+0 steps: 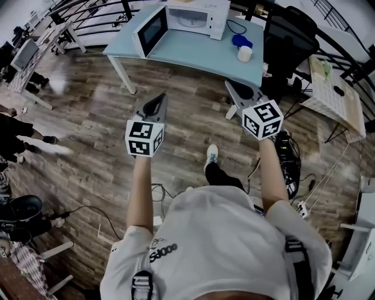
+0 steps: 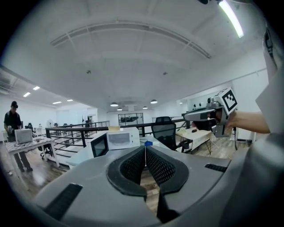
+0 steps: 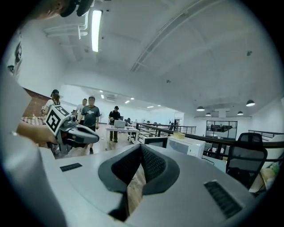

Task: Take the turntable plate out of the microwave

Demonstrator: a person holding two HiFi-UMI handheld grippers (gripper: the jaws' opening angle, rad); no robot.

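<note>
Wood-plank floor (image 1: 181, 123) fills the middle of the head view, and at its far edge stands a pale blue table (image 1: 193, 53) with a white microwave (image 1: 218, 17) on it. The microwave's door (image 1: 150, 29) stands swung out to the left. Inside the lit cavity, a pale round shape on the cavity floor looks like the turntable plate (image 1: 188, 20), though it is too small to make out in detail. On the table just right of the microwave sit a blue object (image 1: 241, 41) and a white cup (image 1: 245, 54). A black office chair (image 1: 287, 35) stands beyond that corner. Both grippers hover over the floor, well apart from the table and pointing toward it. The left gripper (image 2: 145, 155) has its 2 jaws pressed together with nothing between them. The right gripper (image 3: 141, 151) likewise has its 2 jaws closed tight and empty.
</note>
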